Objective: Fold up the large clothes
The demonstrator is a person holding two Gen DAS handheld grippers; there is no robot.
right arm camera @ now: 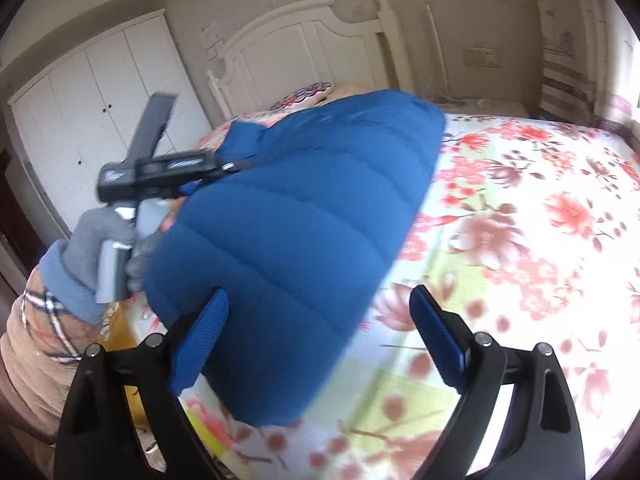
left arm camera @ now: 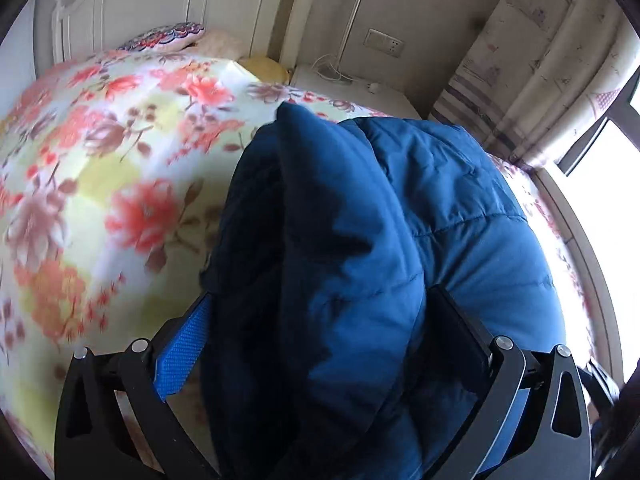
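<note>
A blue padded jacket fills the left wrist view, bunched in thick folds between the fingers of my left gripper, which is shut on it. In the right wrist view the same jacket hangs lifted over the floral bed sheet. My left gripper holds its upper left edge, with a gloved hand behind it. My right gripper stands wide open. The jacket's lower edge lies next to the left pad, and the right pad is well apart from it.
The bed sheet covers most of the left wrist view. A white headboard and a patterned pillow are at the far end. A nightstand, a curtain and a window line the right side. White wardrobe doors stand left.
</note>
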